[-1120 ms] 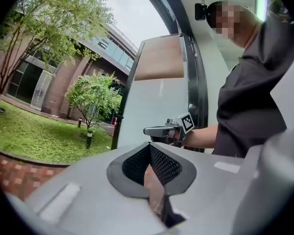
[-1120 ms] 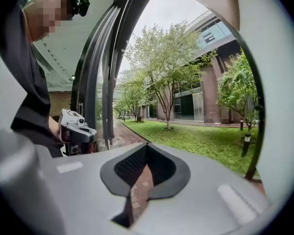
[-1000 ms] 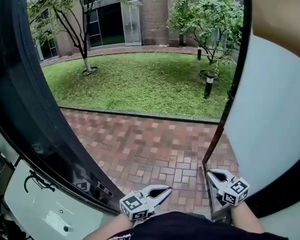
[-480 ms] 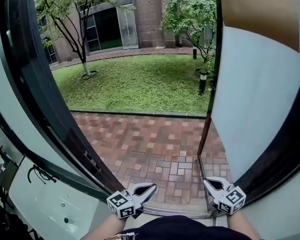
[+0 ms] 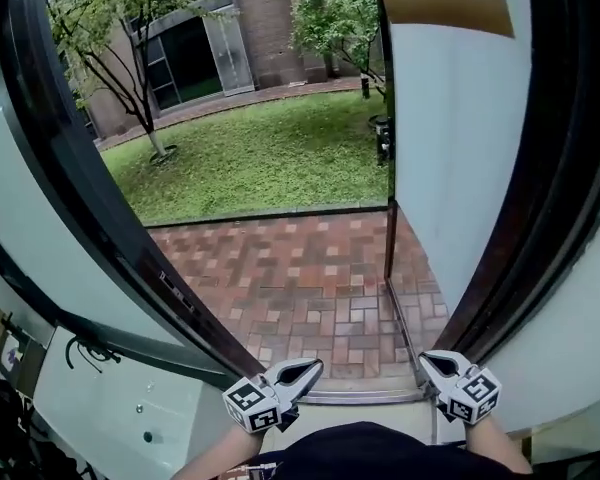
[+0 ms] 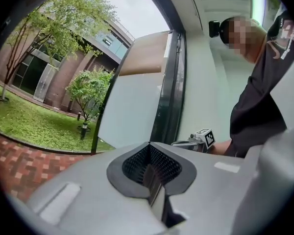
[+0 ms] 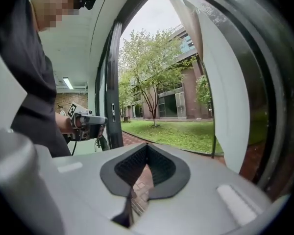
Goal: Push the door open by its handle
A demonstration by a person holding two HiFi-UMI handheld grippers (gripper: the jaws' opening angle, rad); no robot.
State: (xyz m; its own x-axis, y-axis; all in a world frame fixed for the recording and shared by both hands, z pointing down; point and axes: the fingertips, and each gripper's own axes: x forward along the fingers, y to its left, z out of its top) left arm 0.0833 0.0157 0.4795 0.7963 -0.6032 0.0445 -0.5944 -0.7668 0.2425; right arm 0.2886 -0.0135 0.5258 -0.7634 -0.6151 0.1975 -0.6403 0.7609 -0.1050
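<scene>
The door point(image 5: 455, 148), a white frosted panel in a dark frame, stands swung outward at the right of the doorway; its thin leading edge point(image 5: 389, 238) reaches down to the brick paving. I cannot make out its handle. My left gripper point(image 5: 305, 373) hangs low over the threshold, shut and holding nothing, and it touches no part of the door. My right gripper point(image 5: 435, 361) is beside the door's bottom corner, its jaws together and nothing between them. The left gripper view shows its own jaws point(image 6: 149, 173) closed; the right gripper view shows its own jaws point(image 7: 144, 168) closed.
A thick dark door frame point(image 5: 90, 218) runs diagonally down the left. A metal threshold strip point(image 5: 365, 396) lies at my feet. Beyond it are red brick paving point(image 5: 300, 278), a lawn point(image 5: 260, 158) with trees, and a brick building. A white panel point(image 5: 110, 408) lies low at the left.
The door panel at the right now stands further back and more upright, and the opening reads wider. Both grippers stay low at the threshold, shut, drifting slightly.
</scene>
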